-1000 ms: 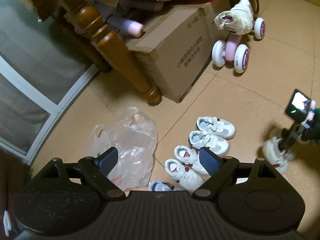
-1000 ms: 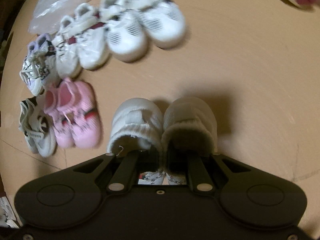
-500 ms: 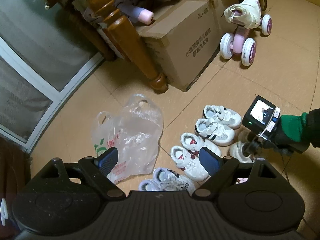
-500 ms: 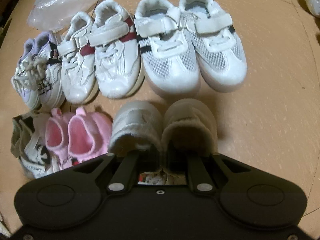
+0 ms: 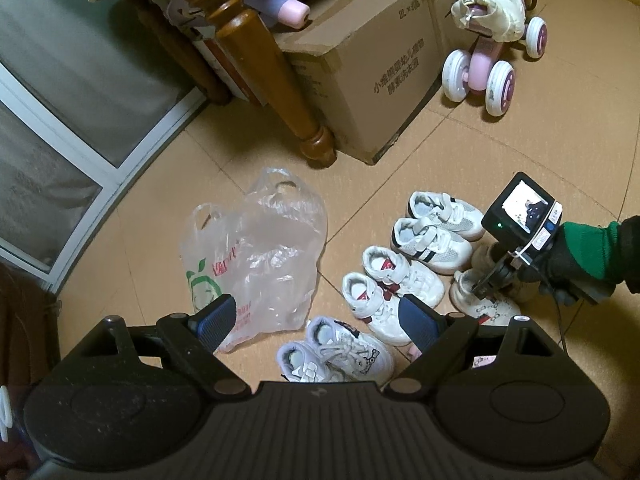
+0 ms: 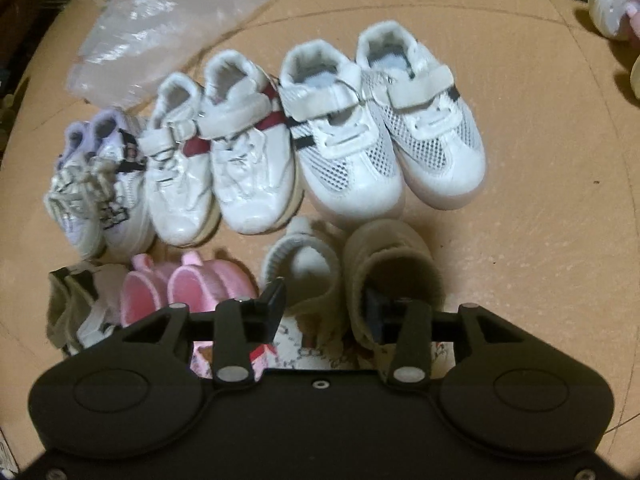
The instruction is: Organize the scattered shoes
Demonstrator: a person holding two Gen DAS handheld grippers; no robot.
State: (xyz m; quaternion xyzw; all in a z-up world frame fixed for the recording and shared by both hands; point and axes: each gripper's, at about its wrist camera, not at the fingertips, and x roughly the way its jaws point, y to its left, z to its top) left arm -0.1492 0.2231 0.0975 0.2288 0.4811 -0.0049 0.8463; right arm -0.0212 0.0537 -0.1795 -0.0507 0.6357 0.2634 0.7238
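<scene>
Small shoes stand in rows on the tan floor. The back row holds white mesh sneakers [image 6: 380, 140], white sneakers with red stripes [image 6: 220, 152] and a lavender laced pair [image 6: 96, 184]. In front of them stand pink slippers [image 6: 184, 284] and a pair of beige sock boots [image 6: 392, 264]. My right gripper [image 6: 326, 304] is open over the boots' cuffs. One finger sits inside the right boot and the other at the left boot's outer edge. In the left wrist view the right gripper [image 5: 492, 280] rests at the boots [image 5: 484, 308], held by a gloved hand [image 5: 580, 260]. My left gripper [image 5: 316, 318] hovers open, holding nothing.
A crumpled clear plastic bag [image 5: 256, 252] lies left of the shoes. Behind it stand a wooden furniture leg [image 5: 256, 60], a cardboard box [image 5: 360, 80] and a pink ride-on toy [image 5: 496, 60]. A glass door frame [image 5: 80, 128] runs along the left. A grey-olive shoe [image 6: 72, 312] sits beside the slippers.
My right gripper brought the beige boots up behind the mesh sneakers, then opened off their cuffs. The left gripper's view drew back, bringing more shoes into sight.
</scene>
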